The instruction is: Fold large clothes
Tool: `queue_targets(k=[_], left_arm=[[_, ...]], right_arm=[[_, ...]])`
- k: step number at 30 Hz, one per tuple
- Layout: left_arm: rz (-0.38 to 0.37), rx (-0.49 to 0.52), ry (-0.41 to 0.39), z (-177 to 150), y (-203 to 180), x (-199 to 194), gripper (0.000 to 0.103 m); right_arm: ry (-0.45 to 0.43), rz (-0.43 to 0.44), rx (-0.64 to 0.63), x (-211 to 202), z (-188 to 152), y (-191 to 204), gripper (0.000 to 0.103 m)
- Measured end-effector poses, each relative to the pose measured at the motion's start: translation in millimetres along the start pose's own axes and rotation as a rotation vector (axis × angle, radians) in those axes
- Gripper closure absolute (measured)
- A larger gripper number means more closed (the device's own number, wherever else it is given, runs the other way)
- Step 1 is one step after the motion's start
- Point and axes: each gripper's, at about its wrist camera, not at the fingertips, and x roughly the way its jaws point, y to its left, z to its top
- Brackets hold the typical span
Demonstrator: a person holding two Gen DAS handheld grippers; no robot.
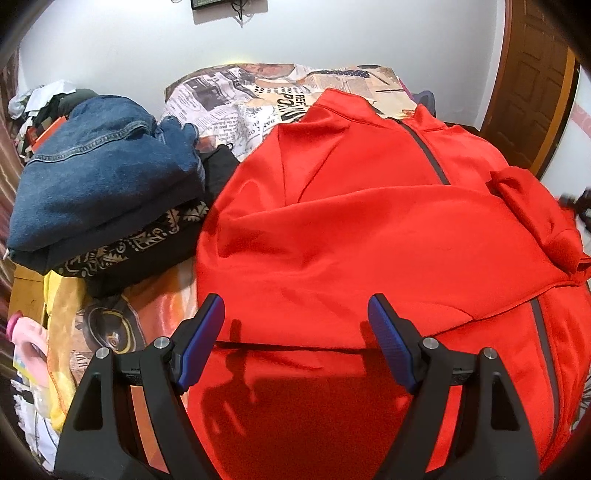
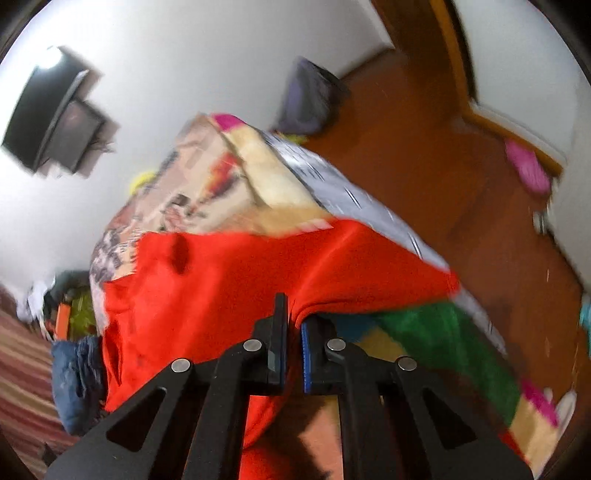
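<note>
Fingers clamped on red cloth at right, spread wide and empty at left.

Right gripper (image 2: 293, 325) pinched tight on a fold at the edge of the red jacket (image 1: 369, 236), cloth bunched between the pads, view blurred and tilted. Left gripper (image 1: 295, 332) parted, blue pads (image 1: 201, 343) hovering over the jacket's near part, nothing between them. Jacket spread across the bed, dark zipper (image 1: 428, 155) running down the front, one sleeve (image 1: 535, 218) folded in at the right. Beneath it a printed bedspread (image 1: 236, 107). Just beside the jacket's left edge, a stack of folded clothes topped with blue denim (image 1: 99, 177) over a black patterned piece (image 1: 136, 243). Beyond, a white wall (image 1: 332, 33) and a wooden door (image 1: 535, 81).
</note>
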Motion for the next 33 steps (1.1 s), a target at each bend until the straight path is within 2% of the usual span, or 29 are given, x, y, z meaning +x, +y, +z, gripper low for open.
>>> queue_targets(k=[5,8,12,16,21,22,26,31,33], left_arm=[[-0.004,-0.017,-0.016,-1,7,-6,0.024],[-0.011,-0.029,-0.035,0,13,-14,0.024],[-0.013,-0.042,-0.063,-2,22,-27,0.024],[-0.002,-0.053,-0.085,-6,33,-39,0.024],[0.006,-0.071,-0.09,-16,50,-50,0.024],[0.008,-0.073,-0.088,-18,53,-52,0.024],[0.003,-0.079,-0.078,-26,61,-56,0.024],[-0.006,-0.068,-0.072,-29,56,-58,0.024],[-0.009,-0.051,-0.075,-25,48,-58,0.024]], right_arm=[[-0.098,0.082,-0.228,-49,5,74,0.098],[-0.11,0.172,-0.335,-69,-2,119,0.098],[-0.062,0.288,-0.464,-76,-28,175,0.098],[0.054,0.346,-0.566,-51,-70,218,0.098],[0.279,0.35,-0.644,-1,-132,237,0.098],[0.341,0.338,-0.664,12,-149,238,0.098],[0.461,0.267,-0.741,37,-191,232,0.097],[0.493,0.203,-0.822,34,-208,222,0.097],[0.496,0.192,-0.842,29,-206,221,0.093]])
